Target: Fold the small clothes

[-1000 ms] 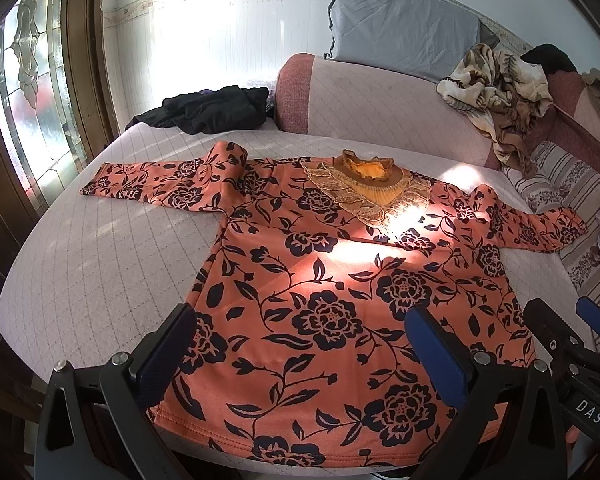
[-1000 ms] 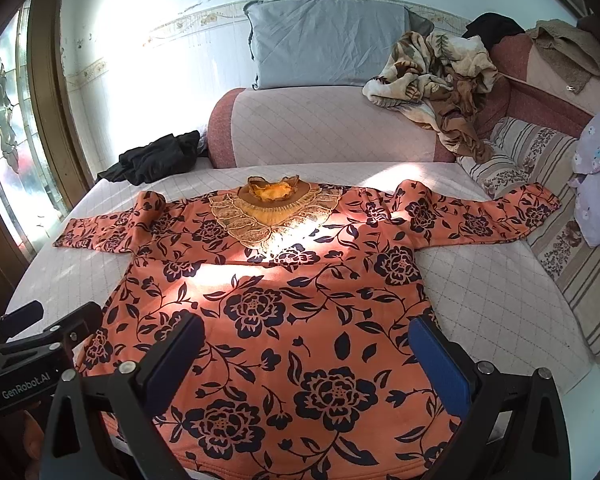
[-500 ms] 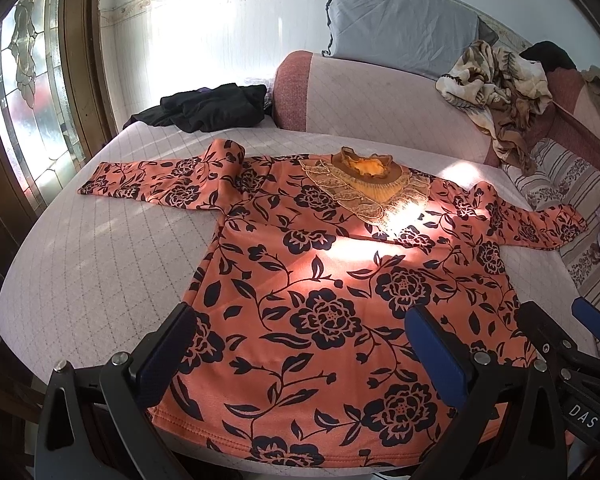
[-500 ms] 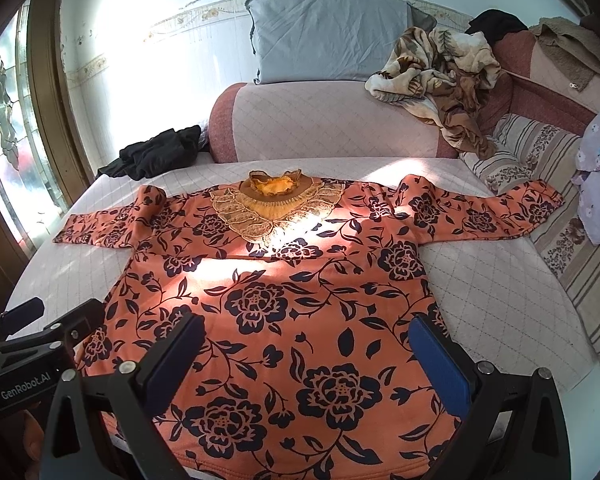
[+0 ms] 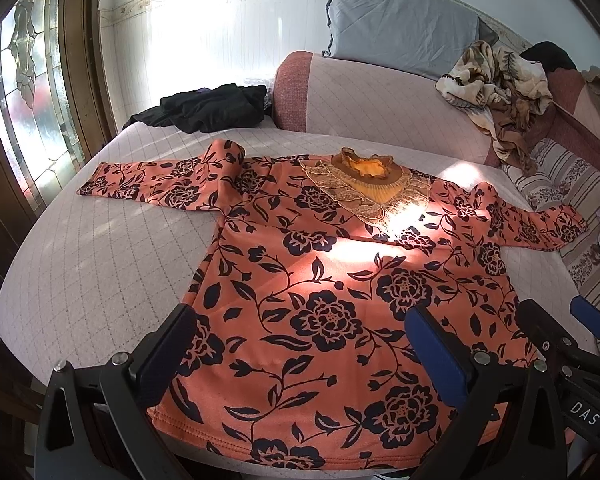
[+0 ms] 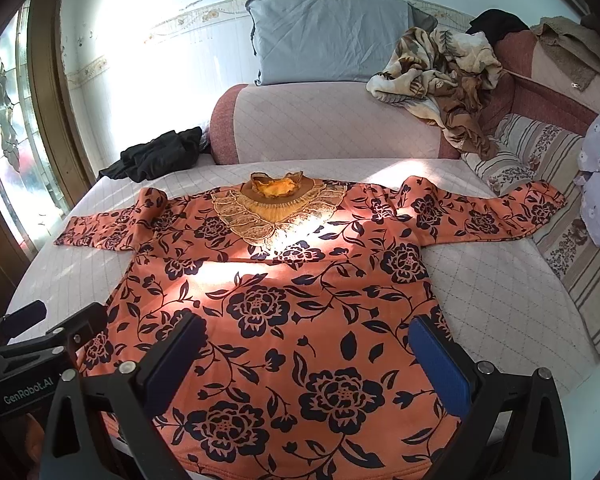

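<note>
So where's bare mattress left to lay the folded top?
Bare quilted cover lies on the window side, below the top's left sleeve. A smaller patch sits under the right sleeve. Crowded: black clothes at the back, blanket heap by the bolster.

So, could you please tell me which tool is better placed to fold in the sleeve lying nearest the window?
The left tool. It hangs open over the hem on the window side of the floral top, and that sleeve lies to its left.

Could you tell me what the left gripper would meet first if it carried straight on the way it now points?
Most likely the orange floral top: the open left gripper angles down over its lower body. Depth is unclear.
</note>
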### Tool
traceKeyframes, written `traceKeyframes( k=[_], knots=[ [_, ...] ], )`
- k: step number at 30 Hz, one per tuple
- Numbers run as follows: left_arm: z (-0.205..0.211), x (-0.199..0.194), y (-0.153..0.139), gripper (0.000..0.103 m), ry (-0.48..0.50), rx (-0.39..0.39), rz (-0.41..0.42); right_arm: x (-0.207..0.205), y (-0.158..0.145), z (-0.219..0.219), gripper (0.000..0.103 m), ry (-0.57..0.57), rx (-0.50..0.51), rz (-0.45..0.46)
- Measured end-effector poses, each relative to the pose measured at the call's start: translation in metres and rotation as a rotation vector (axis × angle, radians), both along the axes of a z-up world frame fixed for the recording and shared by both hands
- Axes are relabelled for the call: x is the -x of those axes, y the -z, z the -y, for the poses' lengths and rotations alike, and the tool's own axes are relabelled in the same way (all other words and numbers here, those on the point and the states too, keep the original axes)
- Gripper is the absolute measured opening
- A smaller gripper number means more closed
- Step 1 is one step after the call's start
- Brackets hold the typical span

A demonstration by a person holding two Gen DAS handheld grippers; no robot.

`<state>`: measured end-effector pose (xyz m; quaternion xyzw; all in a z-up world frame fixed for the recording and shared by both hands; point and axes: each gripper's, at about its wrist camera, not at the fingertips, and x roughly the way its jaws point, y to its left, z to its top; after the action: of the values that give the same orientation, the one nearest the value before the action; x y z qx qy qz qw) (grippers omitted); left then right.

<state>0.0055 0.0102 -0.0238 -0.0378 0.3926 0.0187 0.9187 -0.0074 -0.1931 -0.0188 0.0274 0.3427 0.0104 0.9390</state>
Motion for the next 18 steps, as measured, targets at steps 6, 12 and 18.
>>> traceKeyframes(
  k=[6,12,18],
  knots=[
    [-0.001,-0.017,0.015,0.103,-0.005,0.009,-0.046,-0.009,0.005,0.016,0.103,-0.039,-0.109,0.003],
    [0.010,-0.042,0.023,0.103,0.008,0.015,-0.056,-0.038,0.010,0.057,0.103,-0.004,-0.178,-0.013],
    [0.008,-0.080,0.040,0.103,-0.002,0.014,-0.088,-0.090,0.020,0.159,0.103,0.108,-0.289,0.004]
  ],
)
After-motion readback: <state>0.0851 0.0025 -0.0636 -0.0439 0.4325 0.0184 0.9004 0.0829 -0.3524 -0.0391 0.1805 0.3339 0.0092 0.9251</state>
